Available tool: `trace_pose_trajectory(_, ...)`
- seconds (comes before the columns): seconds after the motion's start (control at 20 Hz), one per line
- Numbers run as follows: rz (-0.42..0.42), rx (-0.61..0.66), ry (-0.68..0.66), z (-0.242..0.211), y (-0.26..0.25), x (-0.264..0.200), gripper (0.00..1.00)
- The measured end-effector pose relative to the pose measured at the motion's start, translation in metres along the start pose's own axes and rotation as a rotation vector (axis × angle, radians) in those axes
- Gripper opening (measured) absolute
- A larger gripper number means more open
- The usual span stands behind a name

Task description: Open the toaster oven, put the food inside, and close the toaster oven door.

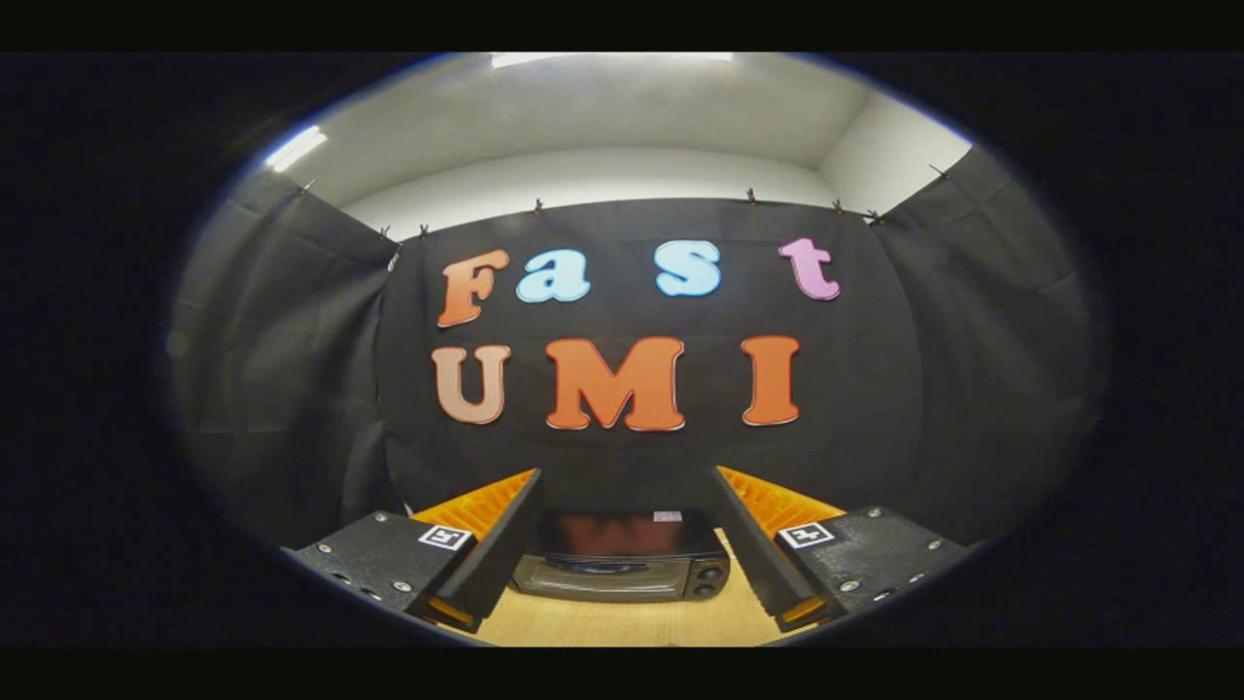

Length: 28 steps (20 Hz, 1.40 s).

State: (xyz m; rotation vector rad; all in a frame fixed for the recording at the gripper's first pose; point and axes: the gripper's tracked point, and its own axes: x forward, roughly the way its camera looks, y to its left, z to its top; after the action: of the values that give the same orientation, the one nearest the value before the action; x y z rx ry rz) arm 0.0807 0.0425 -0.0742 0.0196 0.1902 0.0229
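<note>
Item 1: gripper, 2 fingers spread wide, nothing between the pads, nothing held; each finger carries 1 square marker tag on its upper face, and ribbed panels show along the outer sides behind the tips. The gripper is raised above the surface and looks level toward the booth's back wall. Item 2: oven, 1 unit, dark casing, standing upright on the surface, seen in the gap between the 2 fingers and beyond their tips, well apart from both. Its door appears closed, with a glass front and a handle bar across the upper part of the door; 2 round knobs sit one above the other at the right of the front. Its glossy top reflects the wall behind. A small pale label lies on the top near the right rear; too small to tell more. Item 3: surface, pale wood grain, bare in the stretch between the oven's front and the fingers. Item 4: wall, black cloth, hung by clips from a line along its upper edge, forming a back panel and 2 side panels around the oven. Item 5: ceiling, white, with 2 strip lights. Food: cannot be seen from this angle.
</note>
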Motion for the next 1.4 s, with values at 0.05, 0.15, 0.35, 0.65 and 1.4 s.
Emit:
trace_pose_trajectory(0.05, -0.007, -0.009, 0.037, -0.012, 0.002, 0.011, 0.99)
trace_pose_trajectory(0.15, -0.009, -0.032, 0.101, -0.036, 0.012, 0.032, 0.99)
trace_pose_trajectory(0.35, 0.038, -0.034, 0.269, -0.094, 0.042, 0.067, 0.99)
trace_pose_trajectory(0.65, 0.003, -0.071, 0.434, -0.160, 0.046, 0.102, 0.99)
trace_pose_trajectory(1.4, -0.047, -0.011, 0.626, -0.238, 0.034, 0.116, 0.95)
